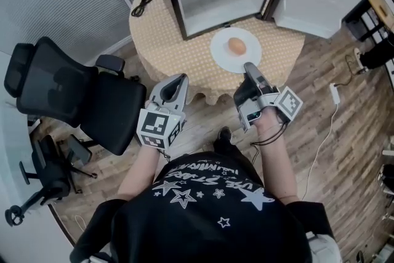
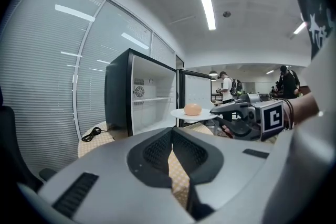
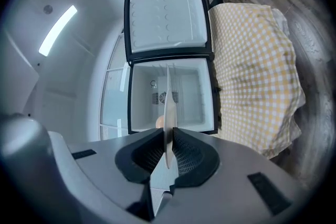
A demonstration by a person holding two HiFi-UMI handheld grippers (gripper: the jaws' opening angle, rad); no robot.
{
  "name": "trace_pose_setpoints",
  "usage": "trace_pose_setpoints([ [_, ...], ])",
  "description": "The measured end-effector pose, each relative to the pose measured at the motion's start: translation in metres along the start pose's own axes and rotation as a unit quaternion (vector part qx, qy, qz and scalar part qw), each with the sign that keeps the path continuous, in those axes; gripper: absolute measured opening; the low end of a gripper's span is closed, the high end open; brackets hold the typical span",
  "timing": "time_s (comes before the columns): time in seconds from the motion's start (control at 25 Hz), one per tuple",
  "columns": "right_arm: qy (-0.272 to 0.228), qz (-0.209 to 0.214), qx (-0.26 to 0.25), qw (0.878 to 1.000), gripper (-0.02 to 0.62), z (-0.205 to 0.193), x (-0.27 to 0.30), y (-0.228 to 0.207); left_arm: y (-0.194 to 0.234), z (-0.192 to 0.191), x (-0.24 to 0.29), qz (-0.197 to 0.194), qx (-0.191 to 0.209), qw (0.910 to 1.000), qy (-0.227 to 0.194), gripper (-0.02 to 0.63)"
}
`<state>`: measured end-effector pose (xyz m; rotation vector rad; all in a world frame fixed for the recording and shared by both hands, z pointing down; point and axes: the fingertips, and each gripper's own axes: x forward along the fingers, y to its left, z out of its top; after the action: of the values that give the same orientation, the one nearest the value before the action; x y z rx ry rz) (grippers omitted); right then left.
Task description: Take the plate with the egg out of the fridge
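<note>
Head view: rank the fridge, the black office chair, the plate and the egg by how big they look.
1. The fridge and the office chair look about alike, and the fridge is cut off at the top, so I won't rank them.
2. The plate.
3. The egg.

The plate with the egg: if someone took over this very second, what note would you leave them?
Right hand-held gripper: shut on the near rim of the plate, with the egg on it.
Left hand-held gripper: shut, empty, held off to the side.
Where things are: the plate is out of the fridge and appears to be held just above the table. The fridge is empty and its door is wide open.
Done: the plate is out of the fridge.
Left: probably set the plate down on the table and let go, keeping it level so the egg doesn't roll.
</note>
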<state>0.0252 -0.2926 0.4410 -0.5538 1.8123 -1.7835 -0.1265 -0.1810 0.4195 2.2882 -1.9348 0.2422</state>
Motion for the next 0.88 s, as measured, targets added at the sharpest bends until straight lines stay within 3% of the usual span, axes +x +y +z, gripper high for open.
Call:
trace_pose_setpoints([
  [0.32,-0.040,-0.004,-0.012,0.999,0.055,-0.053,-0.039,0.004,0.015,-0.020,-0.065,-0.024,-0.023,0.9994,-0.003,0.006],
  [0.52,-0.070,-0.015,-0.005,0.997,0.055,-0.070,-0.055,0.008,0.013,-0.011,-0.073,-0.058,-0.016,0.9981,-0.006,0.006],
  [0.88,-0.113,-0.018,-0.008,0.993,0.055,-0.143,-0.119,0.006,0.014,-0.025,-0.154,-0.095,-0.013,0.9952,-0.020,0.006],
])
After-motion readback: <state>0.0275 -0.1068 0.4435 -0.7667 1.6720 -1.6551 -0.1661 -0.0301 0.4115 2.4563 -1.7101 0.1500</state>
